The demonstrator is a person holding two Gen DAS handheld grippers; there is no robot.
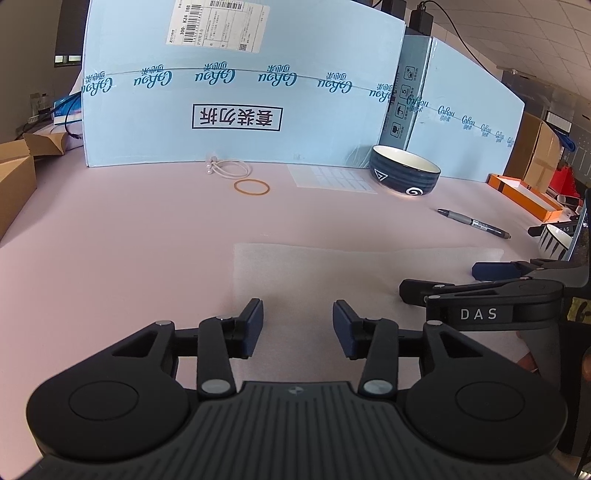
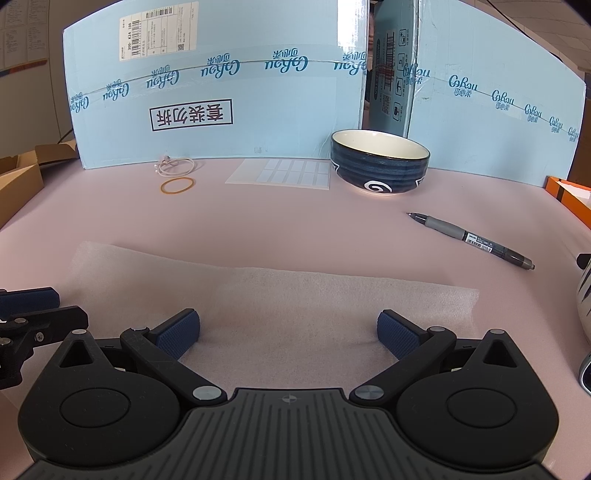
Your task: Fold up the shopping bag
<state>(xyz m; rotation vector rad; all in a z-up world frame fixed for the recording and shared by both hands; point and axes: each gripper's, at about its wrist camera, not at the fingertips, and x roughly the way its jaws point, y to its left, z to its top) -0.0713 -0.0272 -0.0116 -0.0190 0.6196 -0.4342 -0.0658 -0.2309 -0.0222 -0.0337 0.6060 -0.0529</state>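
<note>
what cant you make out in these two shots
- Near edge of the white bag: hidden behind the right gripper in the right wrist view.
- Striped cup: cut off by the right frame edge.
- Shipping label print: too small to read.
- Left gripper: open, holding nothing.

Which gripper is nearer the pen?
Right. The right gripper sits over the white bag, with the pen just beyond to its right; the left gripper is farther left.

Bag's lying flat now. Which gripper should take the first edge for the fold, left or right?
Right, probably. The right gripper is open and straddles the near edge of the white bag. The left gripper, also open, sits by the bag's left end.
</note>
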